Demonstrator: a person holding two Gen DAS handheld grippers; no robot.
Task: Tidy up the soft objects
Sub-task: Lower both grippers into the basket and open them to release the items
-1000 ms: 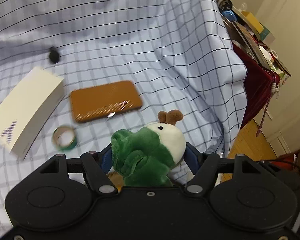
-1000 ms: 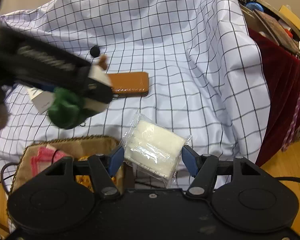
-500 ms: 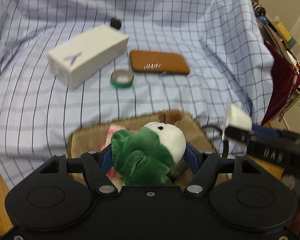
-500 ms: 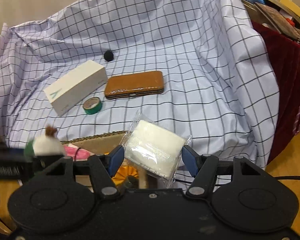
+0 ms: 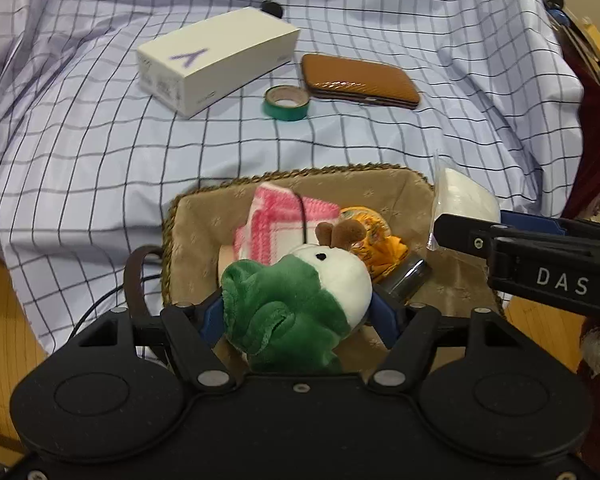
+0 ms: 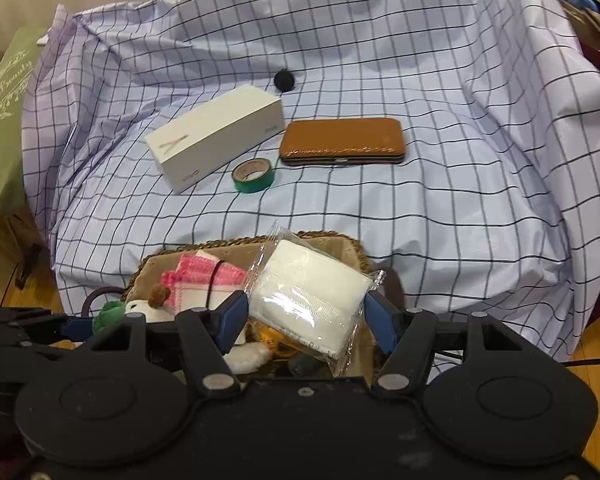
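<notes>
Clamped in left gripper (image 5: 296, 312), plush toy (image 5: 292, 300); in right gripper (image 6: 306, 318), wrapped white pack (image 6: 310, 292). Both poised above part-filled basket (image 5: 188, 216), not yet released.

- You have two claws: the left claw (image 5: 296, 312) and the right claw (image 6: 306, 312).
- You hold one plush toy (image 5: 296, 300), green and white.
- You hold one white packet (image 6: 310, 294) in clear wrap.
- There is one woven basket (image 5: 188, 220).
- In the basket I count one pink and white cloth (image 5: 284, 220) and one orange item (image 5: 380, 248); what else lies there I cannot tell.
- On the one checked sheet (image 6: 420, 80) you see one white box (image 6: 216, 136), one brown case (image 6: 342, 140), one roll of green tape (image 6: 254, 175) and one small black round thing (image 6: 284, 79).
- At the left edge stands one green bag (image 6: 4, 120).
</notes>
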